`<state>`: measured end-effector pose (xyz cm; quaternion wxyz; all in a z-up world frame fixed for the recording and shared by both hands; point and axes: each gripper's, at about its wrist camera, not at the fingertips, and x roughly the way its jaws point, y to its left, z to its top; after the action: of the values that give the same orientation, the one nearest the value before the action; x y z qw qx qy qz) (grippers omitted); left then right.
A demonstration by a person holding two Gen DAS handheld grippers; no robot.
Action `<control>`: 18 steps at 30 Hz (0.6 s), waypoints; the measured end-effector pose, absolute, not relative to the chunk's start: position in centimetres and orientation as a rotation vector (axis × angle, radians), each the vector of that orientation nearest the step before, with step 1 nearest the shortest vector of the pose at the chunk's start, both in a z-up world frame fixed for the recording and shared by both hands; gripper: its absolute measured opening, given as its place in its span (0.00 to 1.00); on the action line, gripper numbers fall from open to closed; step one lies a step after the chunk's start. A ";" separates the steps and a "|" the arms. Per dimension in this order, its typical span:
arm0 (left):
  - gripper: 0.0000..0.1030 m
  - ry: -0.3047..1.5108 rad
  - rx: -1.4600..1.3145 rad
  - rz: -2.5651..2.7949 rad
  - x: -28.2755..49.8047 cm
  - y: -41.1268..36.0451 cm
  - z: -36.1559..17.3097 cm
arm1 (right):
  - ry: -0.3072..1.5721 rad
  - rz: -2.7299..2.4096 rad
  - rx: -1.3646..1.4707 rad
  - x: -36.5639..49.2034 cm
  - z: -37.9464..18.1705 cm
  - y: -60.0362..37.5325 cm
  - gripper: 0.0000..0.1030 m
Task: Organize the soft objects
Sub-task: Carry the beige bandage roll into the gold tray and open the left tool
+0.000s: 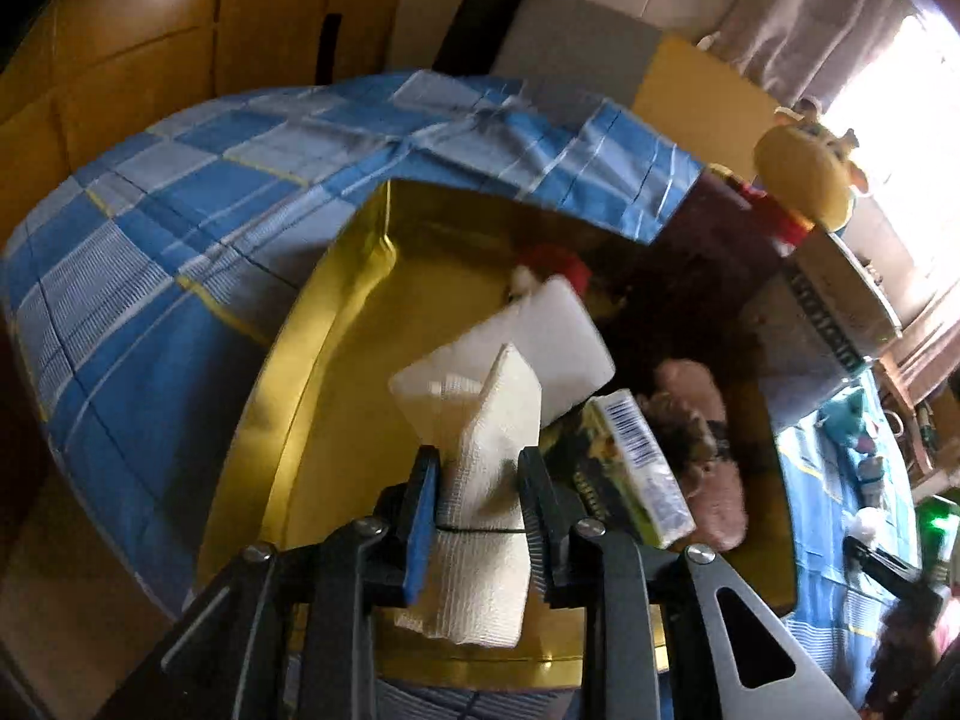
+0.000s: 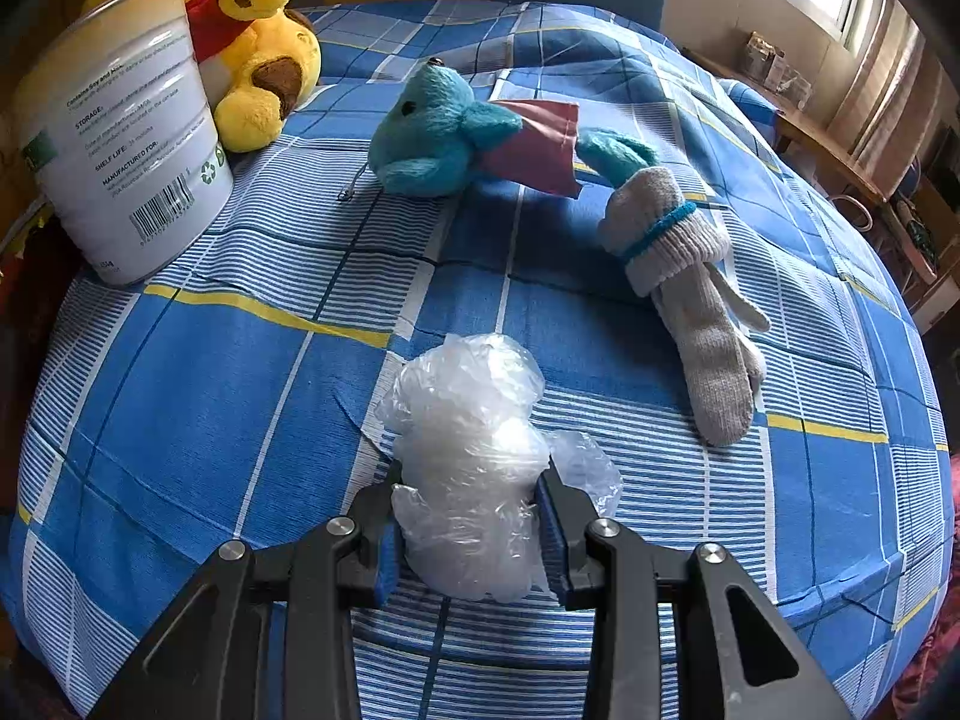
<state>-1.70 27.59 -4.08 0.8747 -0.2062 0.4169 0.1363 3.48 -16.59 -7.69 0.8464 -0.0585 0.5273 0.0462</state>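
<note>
left gripper [image 1: 477, 468]: clamped on a white gauze bandage roll [image 1: 480, 468], pads pressed into both sides, and it hung over the open gold box [image 1: 288, 372]

gauze roll: stood up between the jaws, top end squashed into a point, bottom end poking out under the fingers

gold box: sat on the blue plaid bedsheet [image 1: 150, 252], shiny inside walls, right half pretty dark

stuff in the box: a white foam block [image 1: 558, 342] right behind the gauze, a small green printed carton with a barcode [image 1: 636, 468] just right of the gripper, a brown fuzzy plush [image 1: 702, 444] beside that, something red and white [image 1: 549, 264] further back, too blurry to call

right gripper [image 2: 474, 522]: squeezed a crumpled clear plastic bag [image 2: 474, 450], wad bulged out above the jaws and to the right side, low over the sheet

still out on the bed: a teal plush mouse [image 2: 432, 138] with a maroon cloth [image 2: 540, 144] lying across it, a grey knit mitten bundle with a teal band [image 2: 678, 252], well apart from the bag

back left corner: a white tin can [image 2: 126, 138] with a printed label, a yellow bear plush in a red shirt [image 2: 252, 42] leaning right behind it
</note>
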 end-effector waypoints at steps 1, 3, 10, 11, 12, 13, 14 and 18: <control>0.28 0.873 -0.426 0.290 -1.4 27.7 -4.3 | 1.112 0.097 -0.123 3.5 -7.7 -16.6 0.35; 0.31 0.880 -0.410 0.290 -0.8 27.6 -4.7 | 1.112 0.097 -0.124 3.5 -7.7 -16.6 0.35; 0.60 0.874 -0.365 0.311 0.3 27.9 -4.5 | 1.112 0.098 -0.124 3.5 -7.7 -16.6 0.35; 0.63 0.867 -0.353 0.321 0.1 27.8 -4.4 | 1.112 0.098 -0.124 3.5 -7.7 -16.6 0.35; 0.65 0.860 -0.346 0.326 0.0 27.8 -4.3 | 1.112 0.098 -0.123 3.5 -7.7 -16.6 0.35; 0.65 0.856 -0.335 0.329 -0.2 27.7 -4.2 | 1.112 0.098 -0.124 3.5 -7.7 -16.6 0.35; 0.65 0.854 -0.320 0.332 -0.4 27.5 -4.1 | 1.112 0.097 -0.125 3.5 -7.7 -16.6 0.35; 0.65 0.824 -0.253 0.343 -1.3 26.7 -3.5 | 1.111 0.096 -0.127 3.5 -7.7 -16.5 0.35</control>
<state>-1.30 26.65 -3.49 0.8945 -0.1220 0.3972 0.1652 3.52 -16.53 -7.73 0.8465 -0.0600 0.5270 0.0456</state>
